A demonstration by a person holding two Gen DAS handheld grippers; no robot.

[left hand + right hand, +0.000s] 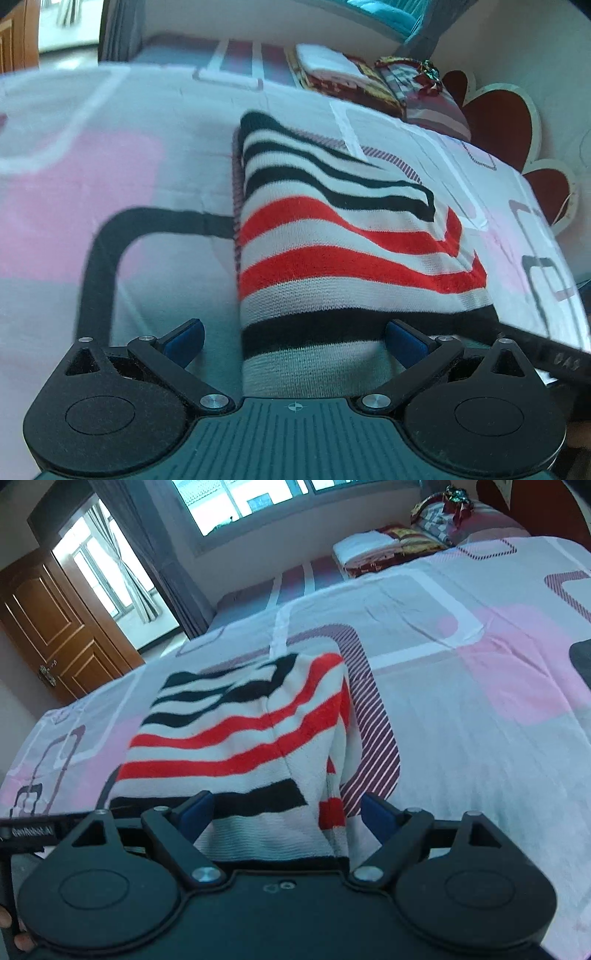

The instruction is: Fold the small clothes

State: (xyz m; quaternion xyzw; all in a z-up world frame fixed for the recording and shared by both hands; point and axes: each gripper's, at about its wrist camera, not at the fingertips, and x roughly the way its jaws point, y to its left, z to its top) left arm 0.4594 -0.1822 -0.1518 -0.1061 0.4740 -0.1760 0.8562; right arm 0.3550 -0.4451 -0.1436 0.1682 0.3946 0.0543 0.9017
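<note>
Both sets of fingers, left (294, 338) and right (287, 812), gape around the striped garment (332, 236), hiding its near hem.

One striped knit garment (332, 236), two grippers (293, 339) (286, 814), one patterned bedspread (461, 709), one wooden door (55, 635), one folded blanket stack (380, 550).

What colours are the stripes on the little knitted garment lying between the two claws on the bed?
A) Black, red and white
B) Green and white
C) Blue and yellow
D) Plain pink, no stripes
A: the striped garment shows black, red and white bands in both wrist views, spread on the pink-patterned bedsheet.
</note>
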